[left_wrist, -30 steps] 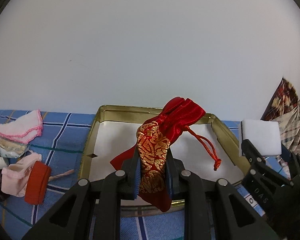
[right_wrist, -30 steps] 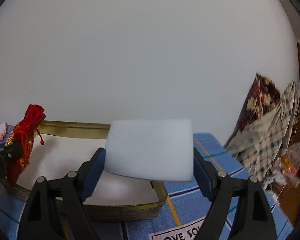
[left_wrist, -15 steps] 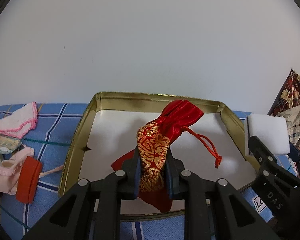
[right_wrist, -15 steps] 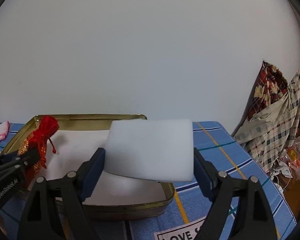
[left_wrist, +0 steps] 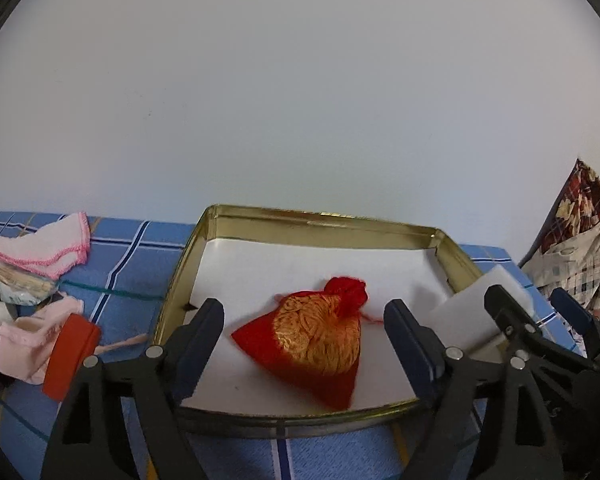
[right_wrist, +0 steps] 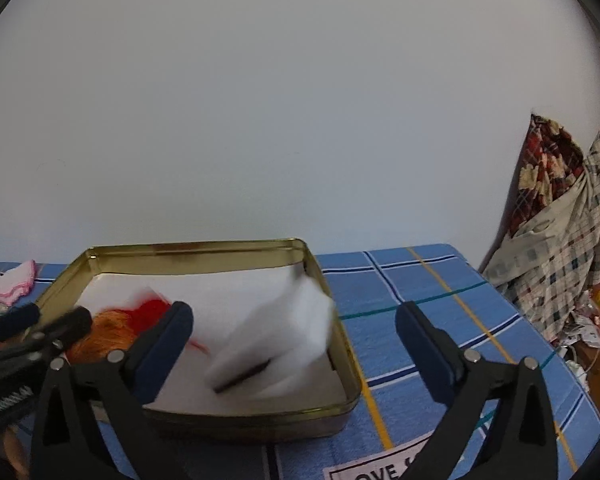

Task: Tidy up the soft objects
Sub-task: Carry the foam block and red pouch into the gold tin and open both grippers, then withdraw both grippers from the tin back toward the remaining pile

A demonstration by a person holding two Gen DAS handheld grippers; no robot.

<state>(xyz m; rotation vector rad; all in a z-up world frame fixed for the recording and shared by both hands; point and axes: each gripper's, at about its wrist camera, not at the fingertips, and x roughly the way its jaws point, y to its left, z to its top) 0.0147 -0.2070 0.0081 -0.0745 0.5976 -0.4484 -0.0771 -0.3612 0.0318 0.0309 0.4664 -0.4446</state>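
A tin tray (left_wrist: 452, 256) sat on the cloth-covered desk (right_wrist: 420, 300), close against the wall behind it. Inside the tray a drawstring pouch (left_wrist: 320, 340) lay toward the near left, between the opening jaws of the left claw (left_wrist: 304, 334) without touching them, and a foam block (right_wrist: 276, 340) lay tilted at the tray's right side against the right rim, before the right claw (right_wrist: 292, 332), whose jaws were opening clear of it. On the desk left of the tray lay a folded cloth (left_wrist: 40, 246) toward the wall and a small heap of soft things (left_wrist: 32, 340) nearer, while a pile of fabrics (right_wrist: 560, 208) stood beyond the desk's right edge.
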